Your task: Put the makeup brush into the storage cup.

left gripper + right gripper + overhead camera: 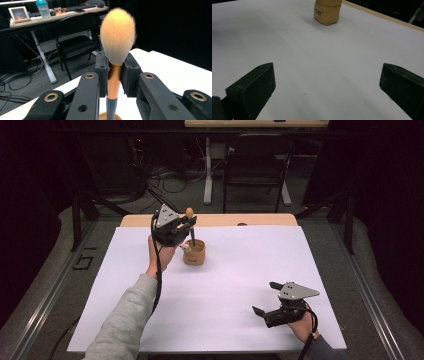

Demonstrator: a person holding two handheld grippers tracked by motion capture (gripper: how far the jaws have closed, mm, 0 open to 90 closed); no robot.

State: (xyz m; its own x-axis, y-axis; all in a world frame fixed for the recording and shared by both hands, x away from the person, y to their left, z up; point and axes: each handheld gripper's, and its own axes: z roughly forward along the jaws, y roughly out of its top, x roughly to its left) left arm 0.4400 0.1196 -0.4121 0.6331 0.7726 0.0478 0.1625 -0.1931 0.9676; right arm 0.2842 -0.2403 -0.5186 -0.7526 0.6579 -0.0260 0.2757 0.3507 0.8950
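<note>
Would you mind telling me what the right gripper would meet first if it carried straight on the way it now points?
Probably nothing soon: the right gripper, jaws open, faces bare white table. The tan cup stands farther ahead, near that line, though depth is hard to judge.

Brush [117, 37]: pale cream-orange bristles, copper ferrule, grey-blue handle. Cup [194, 253]: tan, small dark print. Counter [235, 285]: white sheet, wood far edge. Claws black.

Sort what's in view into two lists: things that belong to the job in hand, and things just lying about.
In the job:
- fluffy cream-bristled makeup brush with copper ferrule
- small tan holder pot
- left gripper, shut on the brush
- right gripper, open, idle

Lying about:
- black folding chair
- blue-lidded bottle
- framed picture
</note>
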